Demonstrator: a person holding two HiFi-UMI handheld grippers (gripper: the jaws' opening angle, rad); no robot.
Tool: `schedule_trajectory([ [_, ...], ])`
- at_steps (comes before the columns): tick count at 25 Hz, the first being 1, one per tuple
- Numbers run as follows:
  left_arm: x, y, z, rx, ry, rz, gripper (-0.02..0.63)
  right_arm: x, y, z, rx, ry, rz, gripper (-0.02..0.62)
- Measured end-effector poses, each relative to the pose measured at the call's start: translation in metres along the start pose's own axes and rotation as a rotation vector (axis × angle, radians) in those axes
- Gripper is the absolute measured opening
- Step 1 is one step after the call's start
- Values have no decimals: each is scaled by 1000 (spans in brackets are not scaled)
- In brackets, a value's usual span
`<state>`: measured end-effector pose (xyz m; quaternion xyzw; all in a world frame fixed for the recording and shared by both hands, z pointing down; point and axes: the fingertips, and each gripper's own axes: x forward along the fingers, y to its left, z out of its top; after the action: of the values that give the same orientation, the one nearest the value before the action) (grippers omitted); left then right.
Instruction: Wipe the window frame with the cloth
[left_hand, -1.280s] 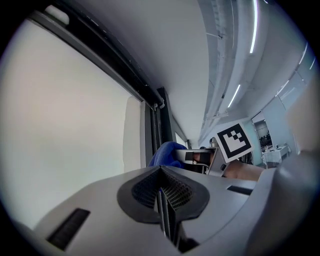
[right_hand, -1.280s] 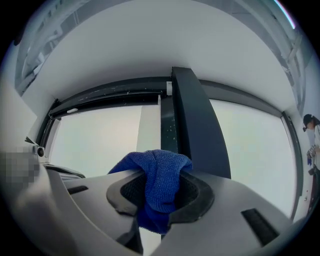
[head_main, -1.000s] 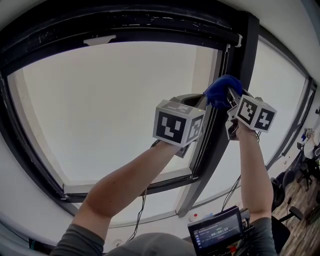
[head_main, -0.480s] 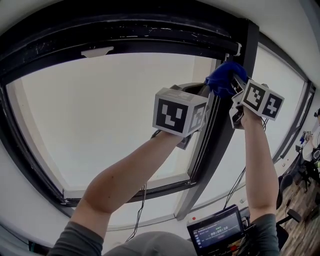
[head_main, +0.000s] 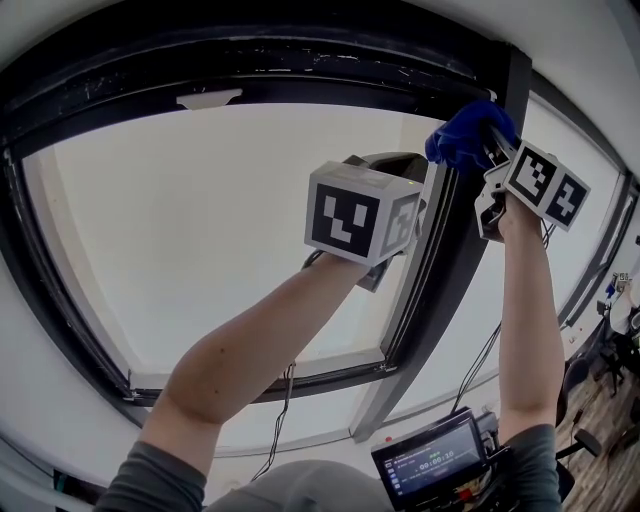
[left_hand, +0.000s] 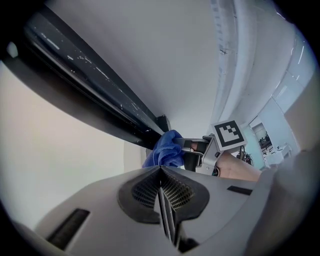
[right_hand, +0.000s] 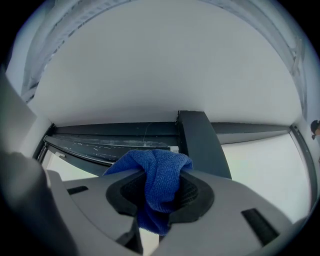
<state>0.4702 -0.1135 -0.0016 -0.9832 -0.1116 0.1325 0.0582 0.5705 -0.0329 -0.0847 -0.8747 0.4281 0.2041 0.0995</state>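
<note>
A blue cloth (head_main: 468, 134) is bunched in my right gripper (head_main: 492, 140), which is shut on it and held high against the black vertical post of the window frame (head_main: 472, 250), near the frame's top corner. The right gripper view shows the cloth (right_hand: 159, 182) hanging between the jaws, with the post (right_hand: 200, 142) and top rail just beyond. My left gripper (head_main: 395, 170) is raised beside the post, a little lower, with its jaws pressed together on nothing (left_hand: 162, 192). From the left gripper view, the cloth (left_hand: 165, 150) touches the dark frame rail (left_hand: 100, 100).
A large bright pane (head_main: 230, 220) fills the left of the frame, with a second pane (head_main: 540, 190) to the right of the post. A small screen (head_main: 430, 465) sits low at the person's chest. Cables hang below the sill. Chairs (head_main: 610, 350) stand at far right.
My right gripper has carried the cloth upward and to the right along the post, toward the top corner. The left gripper has stayed nearly still.
</note>
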Motion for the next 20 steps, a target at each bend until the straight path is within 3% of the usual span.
schedule_trajectory([
  [6,-8,-6,-13,-17,-6,-9,8,-15,5,-6,-9,-22,15,117],
  [12,-18,-16,-30,28,8,7,8,-31,2,-22,10,-29,14,117],
  [20,-18,-21,2,59,-30,30,8,-27,0,2,7,-71,15,117],
])
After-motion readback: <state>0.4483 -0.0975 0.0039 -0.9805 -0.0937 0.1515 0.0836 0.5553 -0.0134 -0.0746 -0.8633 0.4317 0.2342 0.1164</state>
